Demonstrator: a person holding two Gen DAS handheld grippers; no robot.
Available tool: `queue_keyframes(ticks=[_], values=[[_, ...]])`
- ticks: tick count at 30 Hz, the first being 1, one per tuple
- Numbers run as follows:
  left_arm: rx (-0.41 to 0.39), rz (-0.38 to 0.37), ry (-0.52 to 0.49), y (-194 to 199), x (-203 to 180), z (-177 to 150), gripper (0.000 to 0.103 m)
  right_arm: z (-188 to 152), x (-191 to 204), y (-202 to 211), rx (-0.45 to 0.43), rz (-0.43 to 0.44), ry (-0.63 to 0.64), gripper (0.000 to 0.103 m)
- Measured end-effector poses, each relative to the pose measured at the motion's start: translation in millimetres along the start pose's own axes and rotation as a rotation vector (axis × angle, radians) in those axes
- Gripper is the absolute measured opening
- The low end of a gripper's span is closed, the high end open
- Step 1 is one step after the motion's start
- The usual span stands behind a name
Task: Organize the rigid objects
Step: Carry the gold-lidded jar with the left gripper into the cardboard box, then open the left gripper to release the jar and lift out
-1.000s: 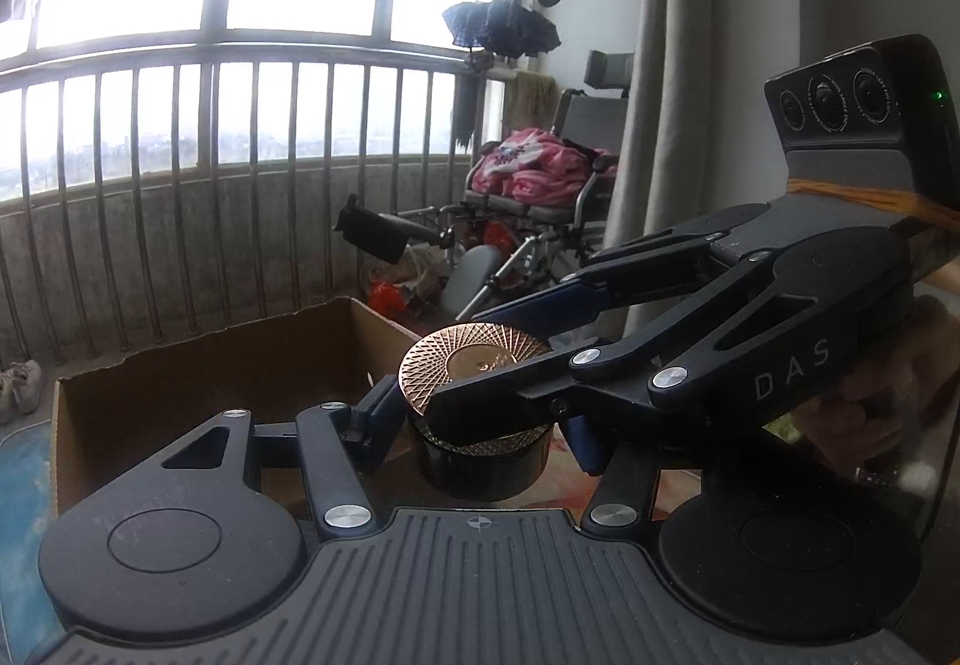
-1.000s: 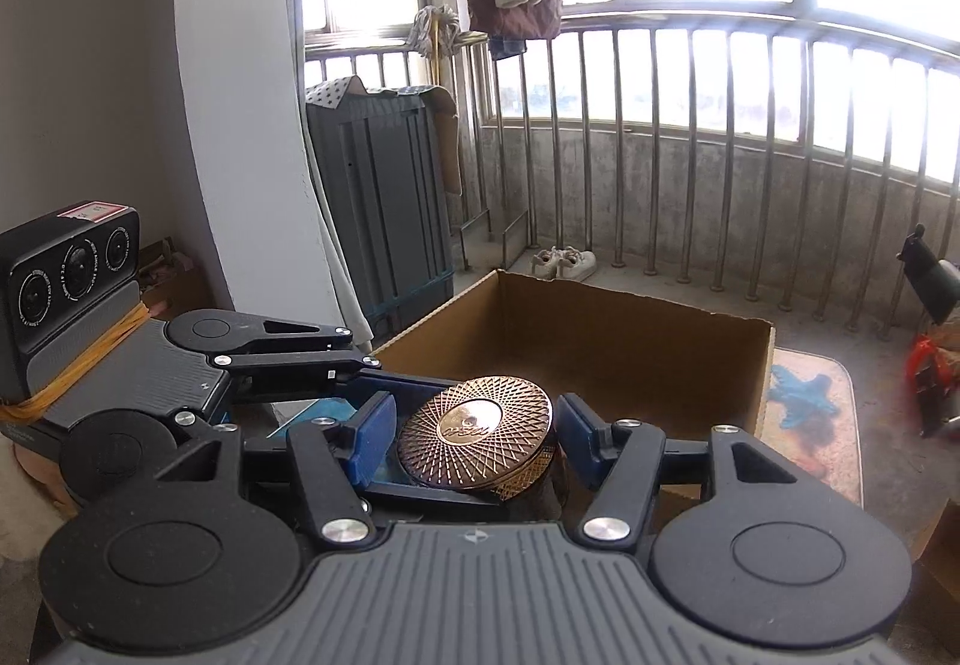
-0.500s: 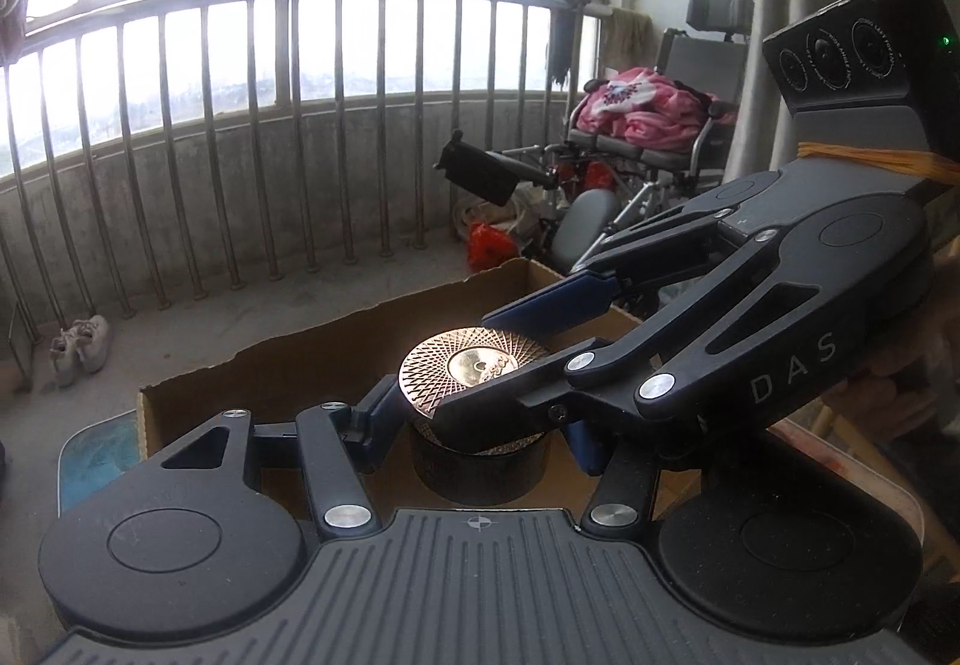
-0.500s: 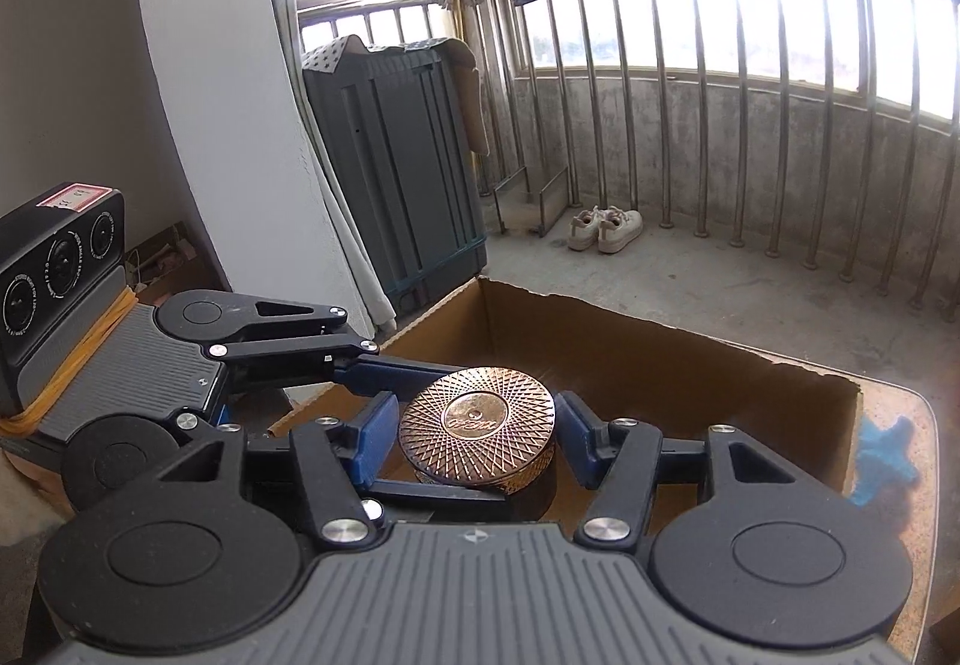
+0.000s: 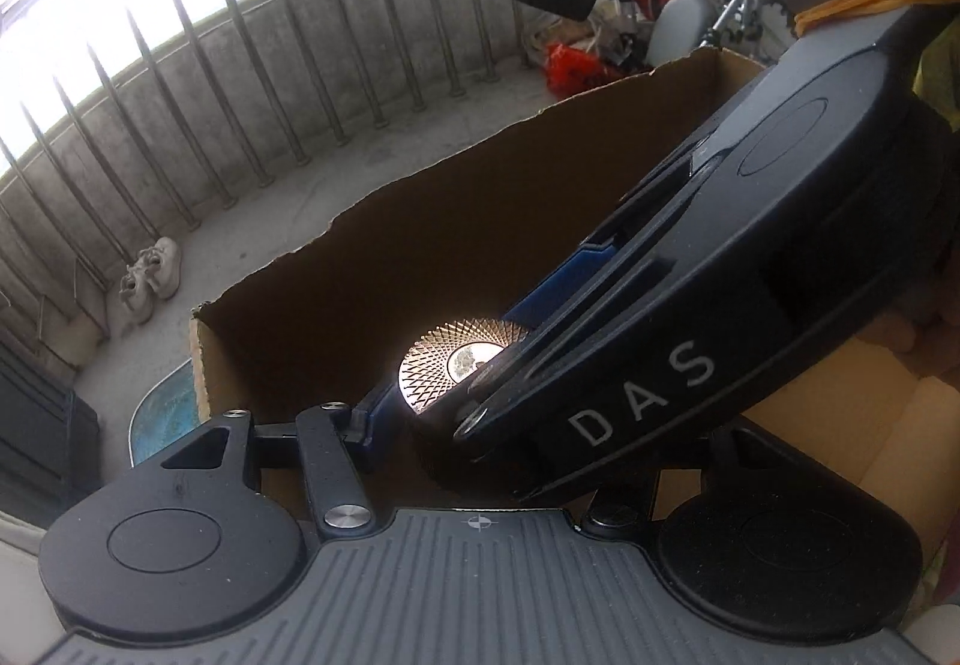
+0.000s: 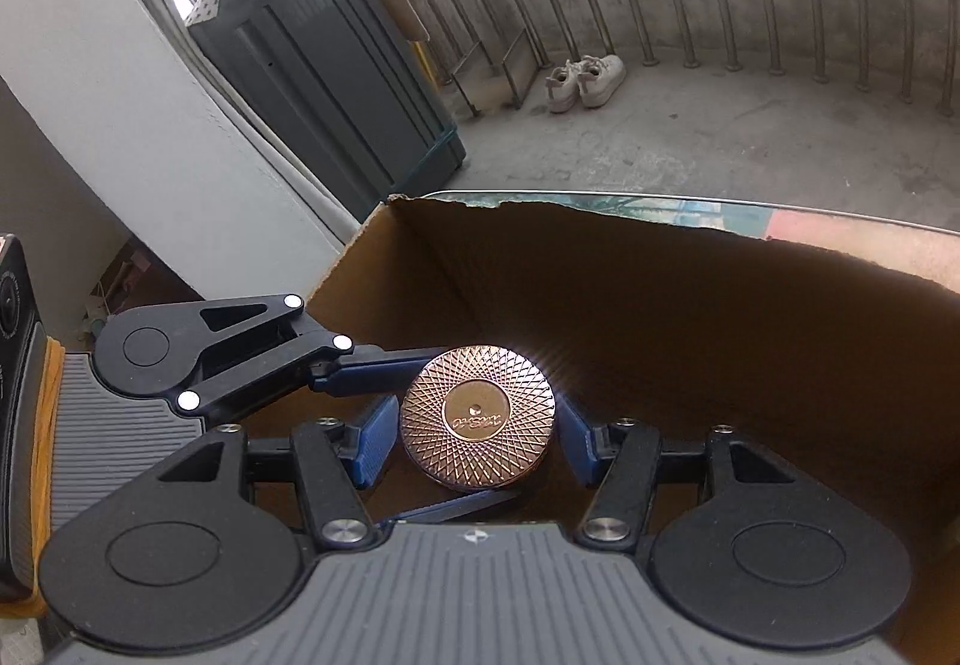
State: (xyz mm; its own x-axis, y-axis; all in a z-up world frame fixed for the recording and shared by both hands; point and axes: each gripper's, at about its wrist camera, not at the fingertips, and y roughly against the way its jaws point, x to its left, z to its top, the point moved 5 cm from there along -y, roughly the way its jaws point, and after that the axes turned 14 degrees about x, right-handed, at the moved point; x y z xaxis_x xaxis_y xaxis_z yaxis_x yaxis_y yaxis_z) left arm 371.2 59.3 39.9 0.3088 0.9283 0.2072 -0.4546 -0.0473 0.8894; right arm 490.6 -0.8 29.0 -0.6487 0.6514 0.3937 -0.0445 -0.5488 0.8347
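A round tin with a copper patterned lid [image 6: 477,419] and a dark body hangs inside an open cardboard box [image 6: 660,293]. My right gripper [image 6: 477,440] is shut on it, one blue pad at each side of the lid. The left gripper's fingers [image 6: 360,368] reach in from the left and clamp the same tin, one behind it and one in front. In the left wrist view only part of the lid [image 5: 444,365] shows. The right gripper's black housing [image 5: 750,275] covers the rest and hides my left gripper's [image 5: 462,407] right finger. The box wall [image 5: 420,245] rises behind.
The box stands on a small table with a blue patterned top [image 5: 165,419]. White shoes [image 6: 585,80] lie on the concrete floor by the railing. A dark grey cabinet [image 6: 336,83] stands at the left. A wheelchair and a red bag [image 5: 576,62] sit beyond the box.
Both grippers have tipped downward and sunk with the tin from above the box rim into the box. The grip on the tin looks unchanged.
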Motion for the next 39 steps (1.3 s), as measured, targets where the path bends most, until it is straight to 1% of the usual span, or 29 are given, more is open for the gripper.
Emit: queue_keyframes(ticks=[4, 6, 7, 8, 9, 11, 13, 15, 16, 18, 19, 20, 21, 22, 26, 28, 30, 33, 34, 35, 37, 39], values=[[0.093, 0.006, -0.02, -9, -1, -2, 0.057, 1, -11, -12, 0.053, 0.035, -0.077, 0.061], [0.124, 0.019, -0.025, -11, -3, -4, 0.059, 2, -15, -21, 0.075, 0.04, -0.106, 0.061], [0.121, 0.038, -0.036, -9, -5, -5, 0.059, 3, -15, -24, 0.087, 0.045, -0.117, 0.061], [0.11, 0.064, -0.057, -7, -7, -6, 0.063, 3, -15, -24, 0.085, 0.046, -0.119, 0.061], [0.102, 0.101, -0.086, -4, -9, -6, 0.069, 4, -14, -24, 0.079, 0.041, -0.115, 0.061], [0.095, 0.172, -0.135, 0, -12, -8, 0.072, 6, -12, -23, 0.076, 0.049, -0.122, 0.061], [0.108, 0.19, -0.167, 1, -13, -10, 0.062, 7, -12, -20, 0.055, 0.075, -0.123, 0.061], [0.121, 0.18, -0.175, 2, -13, -12, 0.054, 8, -13, -19, 0.045, 0.084, -0.133, 0.061], [0.128, 0.179, -0.181, 1, -12, -13, 0.052, 9, -14, -20, 0.046, 0.088, -0.141, 0.061], [0.144, 0.165, -0.18, 1, -12, -14, 0.041, 11, -15, -24, 0.053, 0.094, -0.16, 0.061], [0.148, 0.171, -0.18, 1, -11, -15, 0.039, 12, -16, -24, 0.054, 0.098, -0.168, 0.061], [0.146, 0.202, -0.18, 0, -11, -14, 0.035, 13, -17, -24, 0.051, 0.098, -0.172, 0.061], [0.141, 0.234, -0.191, -1, -11, -14, 0.035, 13, -18, -24, 0.048, 0.096, -0.177, 0.061], [0.137, 0.248, -0.211, -2, -12, -15, 0.035, 13, -19, -24, 0.046, 0.097, -0.181, 0.061], [0.135, 0.254, -0.192, -5, -12, -6, 0.037, 15, -22, -22, 0.03, 0.113, -0.197, 0.061], [0.138, 0.272, -0.176, -6, -14, -4, 0.039, 16, -22, -21, 0.025, 0.114, -0.202, 0.06], [0.133, 0.289, -0.153, -5, -15, -3, 0.043, 17, -23, -20, 0.02, 0.121, -0.212, 0.06], [0.119, 0.26, -0.111, 0, -13, -4, 0.045, 16, -22, -16, 0.004, 0.125, -0.211, 0.061], [0.093, 0.248, -0.109, 5, -14, -4, 0.045, 16, -21, -12, -0.003, 0.127, -0.213, 0.061], [0.048, 0.233, -0.103, 14, -14, -6, 0.045, 17, -20, -7, -0.015, 0.13, -0.213, 0.06], [-0.023, 0.199, -0.092, 38, -13, -10, 0.049, 18, -15, 9, -0.039, 0.148, -0.189, 0.061], [-0.087, 0.149, -0.081, 68, -11, -18, 0.056, 19, -6, 28, -0.057, 0.096, -0.14, 0.061]])
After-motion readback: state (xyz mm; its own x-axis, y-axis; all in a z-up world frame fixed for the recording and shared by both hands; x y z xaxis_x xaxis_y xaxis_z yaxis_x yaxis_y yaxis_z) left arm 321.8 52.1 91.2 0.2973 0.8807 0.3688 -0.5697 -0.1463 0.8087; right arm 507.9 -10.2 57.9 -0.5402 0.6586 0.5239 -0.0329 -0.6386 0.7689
